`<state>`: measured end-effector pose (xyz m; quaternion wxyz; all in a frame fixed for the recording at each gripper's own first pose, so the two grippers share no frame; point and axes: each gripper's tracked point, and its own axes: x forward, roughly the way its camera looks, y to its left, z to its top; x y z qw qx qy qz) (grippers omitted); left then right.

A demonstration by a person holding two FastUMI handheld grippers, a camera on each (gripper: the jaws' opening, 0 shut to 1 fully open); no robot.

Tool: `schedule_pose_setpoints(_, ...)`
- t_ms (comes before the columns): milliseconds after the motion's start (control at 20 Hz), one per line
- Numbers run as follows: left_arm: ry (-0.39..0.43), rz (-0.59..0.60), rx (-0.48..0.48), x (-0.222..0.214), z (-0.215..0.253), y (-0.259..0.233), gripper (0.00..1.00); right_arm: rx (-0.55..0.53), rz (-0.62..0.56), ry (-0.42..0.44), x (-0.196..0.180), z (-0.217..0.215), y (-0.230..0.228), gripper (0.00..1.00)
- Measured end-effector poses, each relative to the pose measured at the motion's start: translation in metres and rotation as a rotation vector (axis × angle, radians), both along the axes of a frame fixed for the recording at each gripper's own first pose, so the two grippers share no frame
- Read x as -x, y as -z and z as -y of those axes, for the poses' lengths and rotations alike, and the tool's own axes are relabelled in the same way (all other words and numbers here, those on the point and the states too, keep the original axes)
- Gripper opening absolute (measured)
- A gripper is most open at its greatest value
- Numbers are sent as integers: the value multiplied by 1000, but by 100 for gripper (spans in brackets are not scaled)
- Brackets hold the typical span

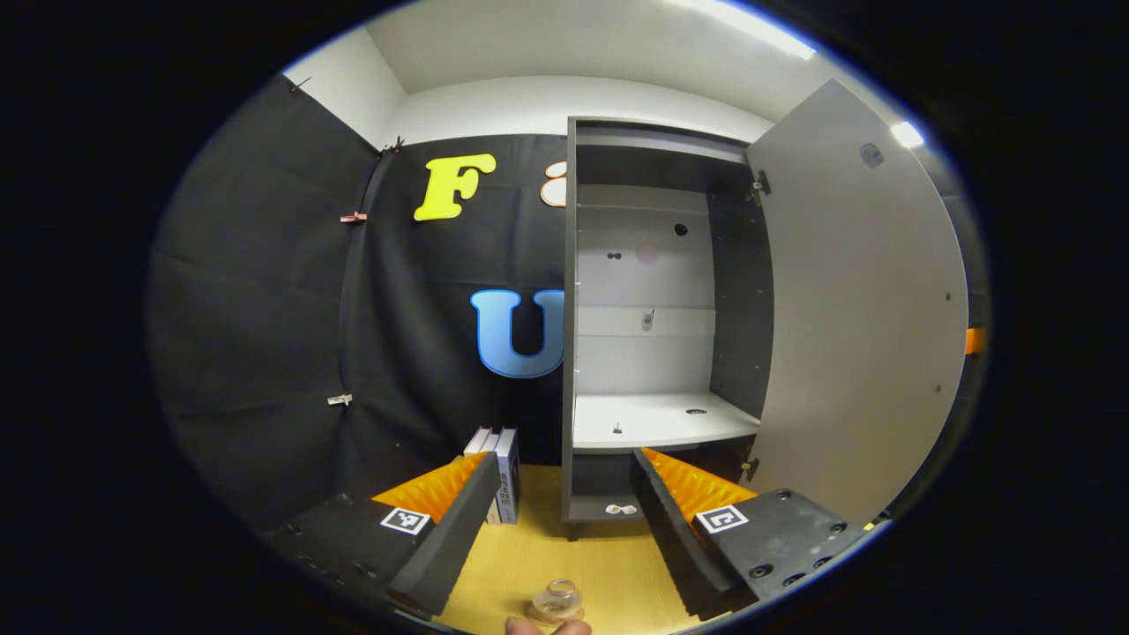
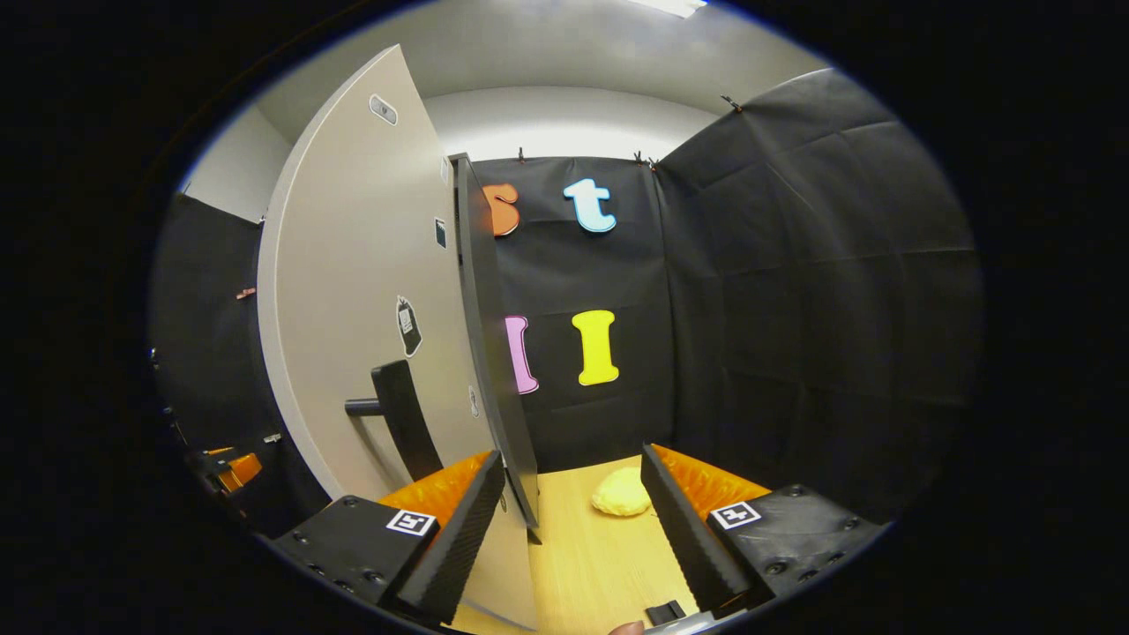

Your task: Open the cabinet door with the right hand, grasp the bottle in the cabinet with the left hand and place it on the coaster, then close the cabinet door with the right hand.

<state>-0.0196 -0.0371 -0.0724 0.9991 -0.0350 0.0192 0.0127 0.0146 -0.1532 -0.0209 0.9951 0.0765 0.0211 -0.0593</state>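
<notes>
Though cut off, bottle [image 1: 556, 601] (glass) below, cabinet door [image 1: 860, 309] open

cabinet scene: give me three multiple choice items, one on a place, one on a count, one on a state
1. Where is the bottle?
A. on the cabinet shelf
B. on the wooden table below the left gripper
C. on the books

2. How many books stand left of the cabinet?
A. one
B. three
C. six

3. The cabinet door is
A. swung open
B. shut
C. missing

Answers: 1 B, it sits on the table between the open fingers of the left gripper. 2 B, three spines show. 3 A, the shelf lies bare to view.
</notes>
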Motion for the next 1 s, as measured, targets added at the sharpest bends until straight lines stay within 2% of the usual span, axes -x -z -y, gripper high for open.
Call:
schedule_pose_setpoints(250, 34, -13, -10, -1, 3, 3, 92, 29, 5, 22, 0, -5, -2, 97)
schedule_pose_setpoints(300, 41, -12, -13, -1, 2, 3, 92, 45, 2, 27, 1, -7, -2, 100)
schedule_pose_setpoints(400, 51, -9, -17, -3, 2, 1, 94, 59, -1, 25, 2, -15, -3, 97)
schedule_pose_setpoints(650, 63, -5, -20, -3, -9, -1, 94, 62, -9, -11, 9, -55, -1, 98)
schedule_pose_setpoints(1000, 62, 5, -30, 0, -36, 2, 94, 45, -7, -88, -1, -120, 3, 98)
